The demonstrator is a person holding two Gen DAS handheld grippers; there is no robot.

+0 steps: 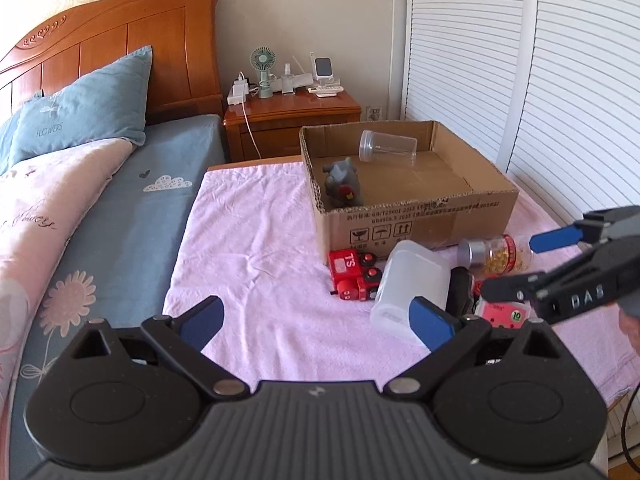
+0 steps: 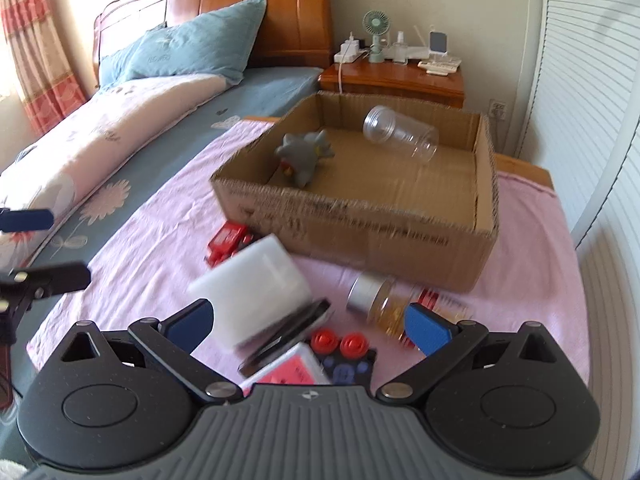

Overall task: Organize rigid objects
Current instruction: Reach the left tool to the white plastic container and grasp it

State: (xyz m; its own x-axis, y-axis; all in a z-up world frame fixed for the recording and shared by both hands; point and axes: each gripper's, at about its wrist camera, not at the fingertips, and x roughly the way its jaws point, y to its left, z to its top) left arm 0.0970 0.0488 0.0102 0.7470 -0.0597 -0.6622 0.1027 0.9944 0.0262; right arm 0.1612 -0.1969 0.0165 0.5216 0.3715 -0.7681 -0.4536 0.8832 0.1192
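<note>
Nearest you, your right claw [image 2: 310, 326] gapes fully wide and empty above the crowded pile: white container [image 2: 256, 288], pill bottle [image 2: 380, 300], red toy car [image 2: 228, 242] on the pink bench [image 2: 528, 264]. Your left claw [image 1: 318, 320] is also open, holding nothing. Closing here could snag two items or roll the bottle. Beyond, the cardboard box [image 2: 360, 224] holds a grey toy [image 2: 304, 156] and clear jar [image 2: 402, 132].

I'm looking down on a table covered by a pink towel [image 1: 256, 240]. Directly on it sit an open cardboard box [image 1: 420, 220] and, in front of that box, a red toy train [image 1: 354, 276], a white plastic container [image 1: 412, 280] on its side, a silver-capped jar of yellow capsules [image 1: 496, 254] and a pink card [image 1: 506, 314]
</note>
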